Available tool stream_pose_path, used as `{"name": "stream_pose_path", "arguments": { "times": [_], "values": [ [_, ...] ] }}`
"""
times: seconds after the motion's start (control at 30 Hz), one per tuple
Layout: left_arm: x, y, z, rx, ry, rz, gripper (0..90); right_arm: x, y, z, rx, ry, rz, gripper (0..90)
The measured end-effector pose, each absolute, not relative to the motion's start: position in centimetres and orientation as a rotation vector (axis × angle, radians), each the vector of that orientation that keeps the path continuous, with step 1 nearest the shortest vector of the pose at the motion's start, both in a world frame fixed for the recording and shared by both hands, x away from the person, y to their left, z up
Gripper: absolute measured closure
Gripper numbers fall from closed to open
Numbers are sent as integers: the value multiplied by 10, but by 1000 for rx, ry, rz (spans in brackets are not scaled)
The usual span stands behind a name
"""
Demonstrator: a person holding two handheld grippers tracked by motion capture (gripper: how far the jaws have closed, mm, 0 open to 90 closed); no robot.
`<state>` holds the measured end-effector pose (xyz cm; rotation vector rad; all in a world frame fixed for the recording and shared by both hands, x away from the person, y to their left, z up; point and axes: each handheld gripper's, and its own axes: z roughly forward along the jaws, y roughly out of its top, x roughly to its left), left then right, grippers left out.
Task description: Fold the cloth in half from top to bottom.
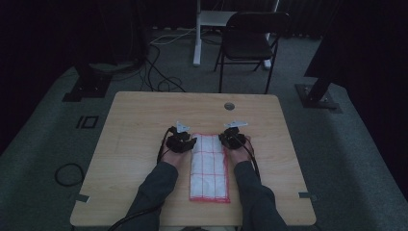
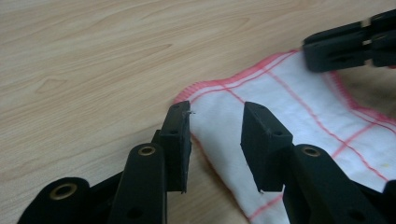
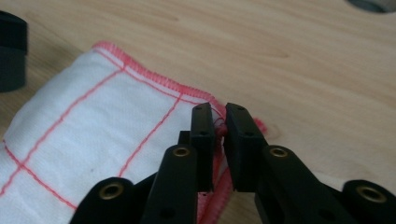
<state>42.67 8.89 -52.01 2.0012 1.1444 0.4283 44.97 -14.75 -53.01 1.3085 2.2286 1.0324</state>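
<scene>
A white cloth (image 1: 208,166) with a red grid and red hem lies folded into a long strip on the wooden table (image 1: 139,120). My left gripper (image 1: 189,143) is at the strip's far left corner. In the left gripper view its jaws (image 2: 217,109) stand apart over that corner of the cloth (image 2: 289,107), not pressing it. My right gripper (image 1: 227,139) is at the far right corner. In the right gripper view its jaws (image 3: 219,114) pinch the red hem of the cloth (image 3: 93,116). The right gripper (image 2: 345,46) also shows far off in the left gripper view.
A round cable hole (image 1: 229,106) sits in the table beyond the cloth. A black folding chair (image 1: 250,41) and a white desk leg (image 1: 197,33) stand behind the table. Cables (image 1: 159,72) trail over the grey carpet.
</scene>
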Motion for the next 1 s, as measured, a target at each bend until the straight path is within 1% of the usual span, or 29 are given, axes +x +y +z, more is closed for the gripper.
{"name": "stream_pose_path", "arguments": {
  "times": [0.07, 0.17, 0.23, 0.27, 0.4, 0.43, 0.47, 0.6, 0.67, 0.9, 0.93, 1.0],
  "values": [
    [432, 89, -524, 1988, 1188, 425, 619, 450, -150, -526, 1301, 2207, 1028, 837],
    [433, 89, -525, 1986, 1205, 423, 618, 451, -151, -525, 1301, 2196, 1000, 824],
    [435, 90, -526, 1987, 1216, 421, 612, 453, -154, -524, 1337, 2164, 972, 778],
    [436, 89, -527, 1985, 1223, 421, 612, 453, -154, -524, 1337, 2164, 972, 778],
    [440, 89, -532, 1985, 1254, 409, 598, 457, -159, -525, 1366, 2174, 980, 707],
    [440, 89, -532, 1985, 1254, 409, 594, 457, -159, -525, 1366, 2174, 980, 707],
    [441, 89, -534, 1981, 1270, 408, 588, 457, -159, -526, 1369, 2176, 993, 667],
    [444, 88, -535, 1979, 1286, 400, 575, 459, -158, -526, 1374, 2184, 995, 636],
    [447, 85, -538, 1982, 1297, 392, 568, 463, -155, -531, 1397, 2206, 976, 601],
    [451, 82, -537, 2003, 1299, 402, 556, 464, -152, -536, 1422, 2226, 959, 593],
    [451, 81, -537, 2005, 1301, 404, 556, 464, -152, -536, 1419, 2233, 949, 619],
    [452, 81, -537, 2013, 1297, 406, 557, 464, -152, -536, 1419, 2233, 949, 619]
  ]
}}
